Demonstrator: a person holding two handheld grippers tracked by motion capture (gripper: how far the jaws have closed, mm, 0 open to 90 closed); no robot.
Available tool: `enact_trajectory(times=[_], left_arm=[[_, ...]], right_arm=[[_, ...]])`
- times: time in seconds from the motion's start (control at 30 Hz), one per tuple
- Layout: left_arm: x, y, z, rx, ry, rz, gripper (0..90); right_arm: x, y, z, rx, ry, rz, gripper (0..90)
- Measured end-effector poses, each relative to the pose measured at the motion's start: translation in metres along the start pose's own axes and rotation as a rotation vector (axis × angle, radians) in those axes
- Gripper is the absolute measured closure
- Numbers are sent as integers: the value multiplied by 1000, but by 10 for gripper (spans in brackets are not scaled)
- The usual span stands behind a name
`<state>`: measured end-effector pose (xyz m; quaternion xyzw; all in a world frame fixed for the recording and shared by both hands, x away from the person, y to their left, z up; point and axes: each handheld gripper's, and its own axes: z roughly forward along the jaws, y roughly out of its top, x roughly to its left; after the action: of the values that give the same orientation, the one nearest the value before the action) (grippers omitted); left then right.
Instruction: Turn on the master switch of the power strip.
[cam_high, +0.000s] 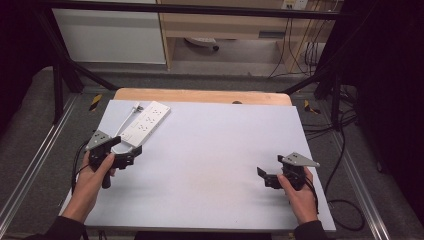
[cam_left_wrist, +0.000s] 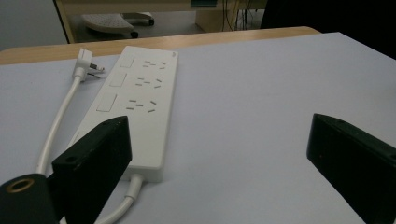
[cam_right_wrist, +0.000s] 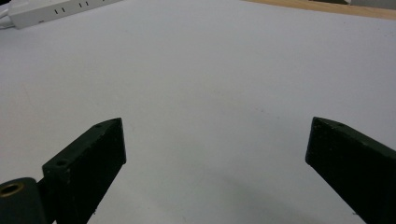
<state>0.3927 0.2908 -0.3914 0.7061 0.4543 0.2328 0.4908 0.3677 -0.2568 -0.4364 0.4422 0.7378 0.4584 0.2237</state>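
While your left gripper (cam_high: 125, 156) is hovering wide open at the power strip's (cam_left_wrist: 140, 100) near end, you are risking snagging its cable (cam_left_wrist: 56, 123); your right gripper (cam_high: 267, 177) is idling open too.

The table (cam_high: 210, 165) is viewed from a fixed camera set high on the person's side, directed forward and down, so that the whole white surface and the floor beyond are taken in. The left gripper view is taken low and close along that gripper's jaws, directed toward the far edge, with the power strip (cam_left_wrist: 135, 100) just ahead. The right gripper view is taken low over bare table surface. The power strip (cam_right_wrist: 56, 10) is shared by all three views, lying at the far left corner in the high view (cam_high: 145, 122).
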Motion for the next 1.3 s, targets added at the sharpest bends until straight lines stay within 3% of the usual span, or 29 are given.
enact_trajectory(times=[0.33,0.77,1.3], left_arm=[[-2,-9,-14,1,-3,3,67],[-1,-29,-27,-2,-1,-28,69],[-4,-46,-46,-44,-3,-51,77]], right_arm=[[0,0,0,2,0,-4,54],[1,0,0,4,0,-4,53],[0,-1,0,10,-1,-2,50]])
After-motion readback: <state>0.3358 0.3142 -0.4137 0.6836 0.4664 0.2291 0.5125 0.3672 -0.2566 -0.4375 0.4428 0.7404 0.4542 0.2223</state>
